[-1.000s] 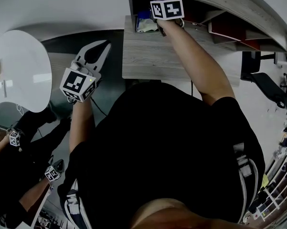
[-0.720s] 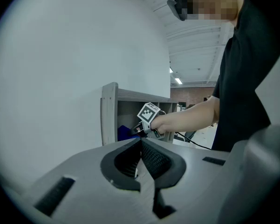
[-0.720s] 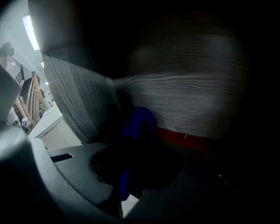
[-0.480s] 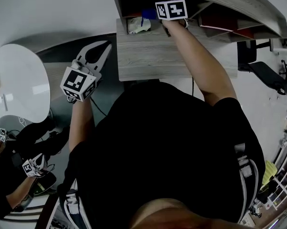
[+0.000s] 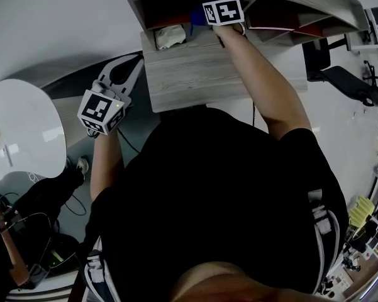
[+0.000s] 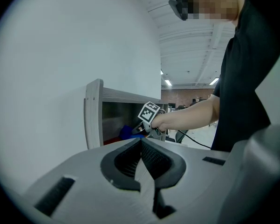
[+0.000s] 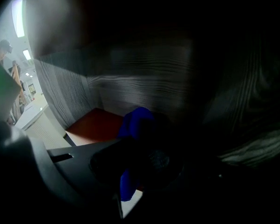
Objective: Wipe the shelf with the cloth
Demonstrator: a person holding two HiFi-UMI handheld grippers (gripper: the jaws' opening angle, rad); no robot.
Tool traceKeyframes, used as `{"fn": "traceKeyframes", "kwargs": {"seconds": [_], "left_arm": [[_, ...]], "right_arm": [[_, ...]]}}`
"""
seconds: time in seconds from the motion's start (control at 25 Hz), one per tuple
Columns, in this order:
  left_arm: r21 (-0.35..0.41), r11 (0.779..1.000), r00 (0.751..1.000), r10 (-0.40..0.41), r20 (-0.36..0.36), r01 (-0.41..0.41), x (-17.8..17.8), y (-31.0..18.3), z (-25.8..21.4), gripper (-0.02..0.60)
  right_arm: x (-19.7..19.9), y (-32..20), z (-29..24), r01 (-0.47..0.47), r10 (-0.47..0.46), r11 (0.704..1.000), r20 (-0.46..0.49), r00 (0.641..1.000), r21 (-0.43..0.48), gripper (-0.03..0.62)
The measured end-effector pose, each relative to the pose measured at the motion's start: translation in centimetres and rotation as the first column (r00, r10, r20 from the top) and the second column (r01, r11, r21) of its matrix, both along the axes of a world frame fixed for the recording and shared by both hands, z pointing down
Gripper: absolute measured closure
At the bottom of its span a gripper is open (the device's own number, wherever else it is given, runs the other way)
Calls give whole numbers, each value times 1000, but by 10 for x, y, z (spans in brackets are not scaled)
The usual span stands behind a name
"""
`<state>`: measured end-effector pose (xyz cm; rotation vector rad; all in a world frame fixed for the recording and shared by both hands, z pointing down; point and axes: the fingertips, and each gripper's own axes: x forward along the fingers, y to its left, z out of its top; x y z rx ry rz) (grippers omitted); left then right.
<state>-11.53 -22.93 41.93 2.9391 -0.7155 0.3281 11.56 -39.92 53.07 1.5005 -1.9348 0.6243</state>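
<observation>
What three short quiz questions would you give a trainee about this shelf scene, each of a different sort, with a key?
1. True or false: the left hand-held gripper is shut on the cloth.
2. Choose one. Where is the right hand-held gripper?
A. inside a compartment of the shelf
B. on top of the shelf
C. away from the shelf
3. Fill the gap: the cloth between the right hand-held gripper's jaws is ____ in colour.

Key
1. False. The left hand-held gripper is shut on nothing and is off to the side of the shelf.
2. A
3. blue
</observation>
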Motion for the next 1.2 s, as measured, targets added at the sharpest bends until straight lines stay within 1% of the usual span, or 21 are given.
{"fn": "traceKeyframes", "kwargs": {"seconds": [0.2, 0.56, 0.84, 1.2], "left_arm": [[7, 1000, 1000, 28, -4, -28, 8, -1, -1, 565], [8, 999, 999, 41, -2, -41, 8, -1, 0, 565], [17, 999, 999, 50, -8, -50, 13, -3, -4, 565], [9, 999, 999, 37, -5, -37, 9, -3, -4, 565]], "right_arm": [[14, 5, -3, -28, 28, 1000, -22, 999, -3, 540], [21, 10, -2, -51, 51, 999, -35, 998, -7, 540], [20, 8, 0, -39, 39, 999, -60, 997, -8, 540], [17, 7, -1, -15, 15, 1000, -116, 993, -3, 540]]}}
